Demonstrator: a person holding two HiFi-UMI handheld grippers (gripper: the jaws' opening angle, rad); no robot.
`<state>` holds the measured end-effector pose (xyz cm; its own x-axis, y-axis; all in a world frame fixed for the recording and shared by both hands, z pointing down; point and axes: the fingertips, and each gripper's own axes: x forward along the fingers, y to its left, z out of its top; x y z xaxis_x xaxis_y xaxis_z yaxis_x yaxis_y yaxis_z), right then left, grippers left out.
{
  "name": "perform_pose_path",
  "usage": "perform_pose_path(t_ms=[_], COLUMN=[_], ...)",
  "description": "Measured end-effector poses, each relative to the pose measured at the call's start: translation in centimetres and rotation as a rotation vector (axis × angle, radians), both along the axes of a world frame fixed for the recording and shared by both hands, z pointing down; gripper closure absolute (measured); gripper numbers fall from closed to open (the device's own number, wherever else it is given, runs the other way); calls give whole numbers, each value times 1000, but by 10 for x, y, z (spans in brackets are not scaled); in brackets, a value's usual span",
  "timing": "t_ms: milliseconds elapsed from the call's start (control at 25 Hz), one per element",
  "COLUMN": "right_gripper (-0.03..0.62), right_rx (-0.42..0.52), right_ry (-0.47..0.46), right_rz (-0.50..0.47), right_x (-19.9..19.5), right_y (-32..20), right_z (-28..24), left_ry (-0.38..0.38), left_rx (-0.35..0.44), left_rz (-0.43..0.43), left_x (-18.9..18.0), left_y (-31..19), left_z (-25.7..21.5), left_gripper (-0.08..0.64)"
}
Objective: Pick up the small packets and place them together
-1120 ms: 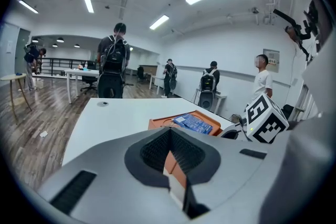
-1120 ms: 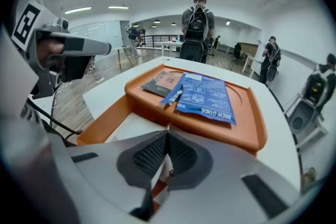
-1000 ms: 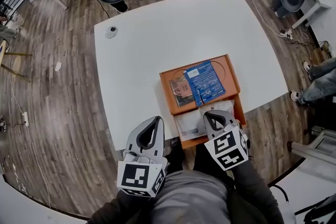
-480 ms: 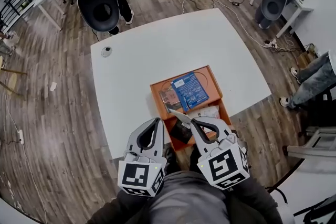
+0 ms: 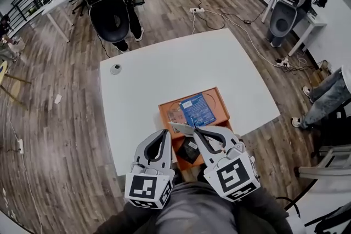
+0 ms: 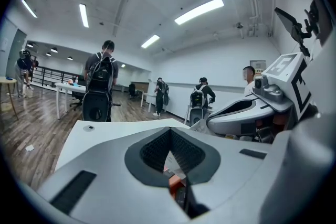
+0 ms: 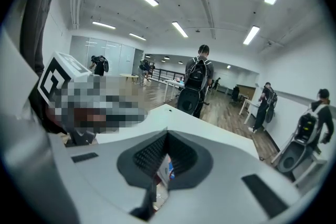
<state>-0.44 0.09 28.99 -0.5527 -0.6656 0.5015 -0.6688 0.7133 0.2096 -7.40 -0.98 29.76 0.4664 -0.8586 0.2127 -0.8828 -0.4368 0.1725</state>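
Head view: the right gripper is clamping a pale small packet over the near part of the orange tray. A blue packet and a brown packet are lying there, side by side. The left gripper is hovering just beside.
Left gripper view: the jaws are meeting, empty.
Right gripper view: the jaws are pinching the packet's edge.

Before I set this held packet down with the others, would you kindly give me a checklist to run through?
1. Right claw shut on the white packet: ok.
2. Left claw shut, with nothing in it: ok.
3. Blue packet and brown packet lie side by side in the orange tray's far compartment: ok.
4. Dark item in the near compartment, apart from those two: not ok.
5. How firmly the white packet is gripped: cannot tell.
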Motion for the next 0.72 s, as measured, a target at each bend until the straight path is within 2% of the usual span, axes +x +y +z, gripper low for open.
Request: perform_pose_path(t_ms=[400,720], right_gripper=[589,589], right_rx=[-89,-244], right_ry=[-101,-184], right_rz=[-26,5], right_x=[19,40], right_y=[-52,-107], right_z=[14,57], left_ry=[-21,-43], left_rx=[-52,-107], left_rz=[-101,-186], left_x=[4,-8], left_y=[-29,-52], left_z=[10,21], left_gripper=[563,563])
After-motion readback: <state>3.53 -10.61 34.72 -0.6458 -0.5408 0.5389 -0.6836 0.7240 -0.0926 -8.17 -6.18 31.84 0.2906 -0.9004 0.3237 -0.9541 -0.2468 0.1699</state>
